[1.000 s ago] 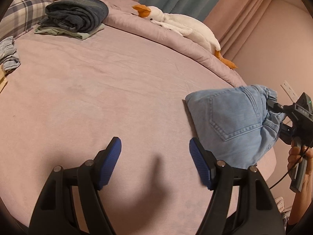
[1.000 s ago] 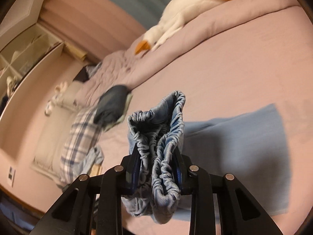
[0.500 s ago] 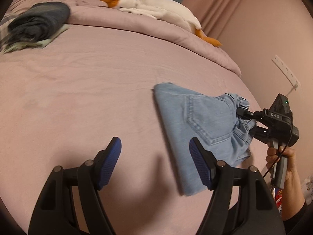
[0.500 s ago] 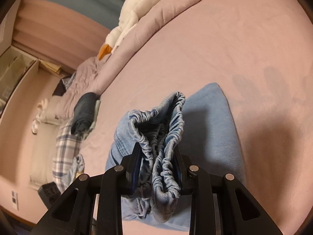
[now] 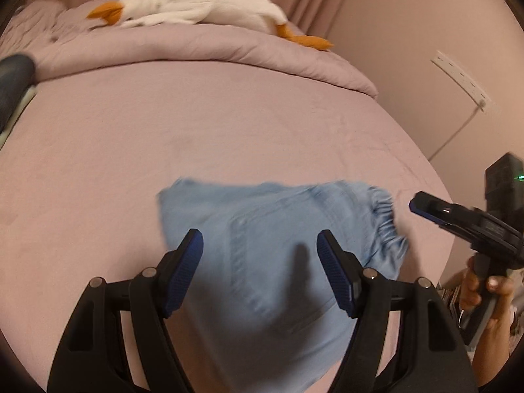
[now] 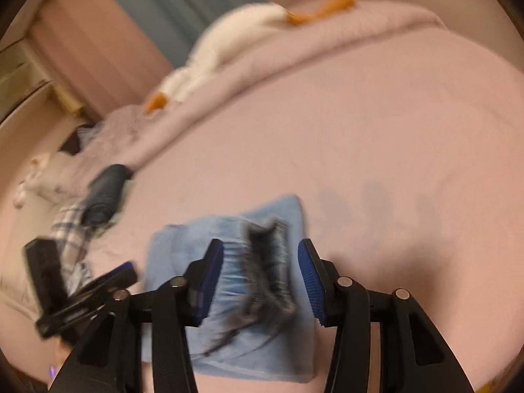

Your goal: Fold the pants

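The light blue denim pants (image 5: 278,249) lie folded on the pink bed, back pocket up, elastic waistband toward the right edge. My left gripper (image 5: 260,252) is open and empty, hovering just above the folded pants. My right gripper (image 6: 261,262) is open, its jaws on either side of the waistband without holding it; the pants (image 6: 229,281) lie below it, blurred. The right gripper also shows in the left wrist view (image 5: 425,211), just right of the waistband. The left gripper shows at the left of the right wrist view (image 6: 127,270).
A white plush goose (image 5: 203,8) lies on the rolled pink duvet (image 5: 229,49) at the back. A dark folded garment (image 6: 104,193) and plaid fabric (image 6: 70,229) sit at the left. The bed edge (image 5: 439,177) and a wall socket (image 5: 458,77) are at the right.
My right gripper has opened and let go of the waistband; the pants now lie flat on the bed. My left gripper has moved right, over the pants.
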`<state>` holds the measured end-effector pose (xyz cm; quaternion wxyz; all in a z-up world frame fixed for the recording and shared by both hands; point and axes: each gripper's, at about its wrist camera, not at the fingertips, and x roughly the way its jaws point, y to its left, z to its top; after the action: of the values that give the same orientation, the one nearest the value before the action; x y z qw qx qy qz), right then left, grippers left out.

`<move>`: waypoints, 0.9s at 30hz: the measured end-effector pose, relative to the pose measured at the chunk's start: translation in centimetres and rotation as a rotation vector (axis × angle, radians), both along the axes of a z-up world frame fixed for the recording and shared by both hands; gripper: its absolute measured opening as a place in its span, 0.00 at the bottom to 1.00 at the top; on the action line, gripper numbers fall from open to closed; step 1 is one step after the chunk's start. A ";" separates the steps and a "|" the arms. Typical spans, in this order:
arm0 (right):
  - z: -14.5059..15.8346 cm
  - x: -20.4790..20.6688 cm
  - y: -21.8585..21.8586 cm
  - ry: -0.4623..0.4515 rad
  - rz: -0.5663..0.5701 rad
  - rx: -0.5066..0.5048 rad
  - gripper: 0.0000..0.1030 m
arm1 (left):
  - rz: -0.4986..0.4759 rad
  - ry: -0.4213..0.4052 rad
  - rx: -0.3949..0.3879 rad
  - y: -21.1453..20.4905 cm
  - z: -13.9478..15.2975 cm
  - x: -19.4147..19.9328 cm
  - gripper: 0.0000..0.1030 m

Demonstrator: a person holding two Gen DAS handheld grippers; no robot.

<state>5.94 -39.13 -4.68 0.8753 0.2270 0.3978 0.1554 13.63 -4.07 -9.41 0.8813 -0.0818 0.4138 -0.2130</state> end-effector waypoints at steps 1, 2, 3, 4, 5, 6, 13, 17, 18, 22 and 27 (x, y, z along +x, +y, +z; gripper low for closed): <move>0.6 -0.1 0.6 -0.026 0.031 -0.004 0.47 | -0.020 0.007 0.007 -0.7 -0.1 0.6 0.69; 1.2 -0.4 1.4 -0.049 0.066 -0.018 0.41 | -0.043 0.021 0.016 -1.5 -0.3 1.2 0.68; 1.4 -0.5 2.5 -0.061 0.111 -0.037 0.35 | -0.053 0.036 0.033 -2.3 -0.8 2.0 0.68; 1.3 -0.6 3.8 -0.053 0.163 -0.060 0.27 | -0.058 0.054 0.057 -2.9 -1.3 2.7 0.68; 0.8 -0.5 5.0 -0.034 0.197 -0.092 0.26 | -0.060 0.080 0.100 -3.7 -2.2 3.5 0.68; -0.2 -0.5 6.1 0.001 0.219 -0.157 0.26 | -0.061 0.092 0.126 -4.1 -2.8 4.0 0.68; -5.5 -1.6 6.6 0.141 0.255 -0.225 0.10 | -0.105 0.064 0.220 -5.3 -4.2 5.1 0.73; -3.4 -2.1 5.5 0.108 0.243 -0.147 0.10 | -0.089 0.021 0.208 -4.4 -3.3 3.5 0.69; -2.4 -2.4 5.0 0.078 0.252 -0.126 0.10 | -0.086 0.007 0.204 -4.1 -3.0 2.8 0.69; 0.9 -2.3 3.9 -0.035 0.223 -0.088 0.19 | -0.086 -0.017 0.184 -3.4 -2.8 0.3 0.69; -0.3 1.1 4.3 0.003 0.145 -0.158 0.33 | -0.102 -0.004 0.220 -3.5 -3.8 -1.8 0.70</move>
<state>7.03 -34.81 -5.01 0.8764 0.1282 0.4253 0.1862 11.83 -7.58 -13.18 0.8738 0.0372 0.4365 -0.2109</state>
